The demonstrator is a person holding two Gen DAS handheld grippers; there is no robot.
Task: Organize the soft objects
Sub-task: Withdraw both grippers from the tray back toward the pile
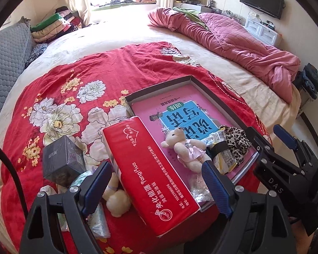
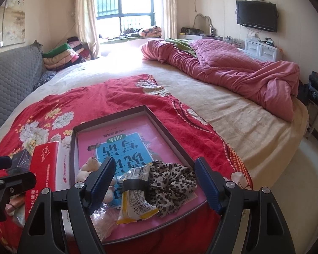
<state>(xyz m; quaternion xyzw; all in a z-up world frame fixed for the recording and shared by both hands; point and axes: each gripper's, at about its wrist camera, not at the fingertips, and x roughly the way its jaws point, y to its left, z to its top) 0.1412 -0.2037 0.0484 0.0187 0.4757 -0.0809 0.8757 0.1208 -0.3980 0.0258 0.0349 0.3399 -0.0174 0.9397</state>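
I've got both claws wide open and empty: left gripper (image 1: 156,188) straddling the tissue box (image 1: 150,182), right gripper (image 2: 154,182) over the tray (image 2: 169,131). At its 6 o'clock end sit bear (image 1: 186,148), snack (image 2: 135,192) and scrunchie (image 2: 171,184), gathered for sorting.

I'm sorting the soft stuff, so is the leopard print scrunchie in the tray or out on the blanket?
In. The leopard print scrunchie lies inside the tray, beside the snack packet.

- Red floral blanket (image 1: 78,80): soft matt cloth.
- Tissue pack (image 1: 150,180): glossy red plastic wrap.
- Teddy bear (image 1: 186,148): fuzzy plush.
- Leopard scrunchie (image 2: 171,182): thin crinkled fabric.
- Snack packet (image 2: 135,199): shiny plastic.
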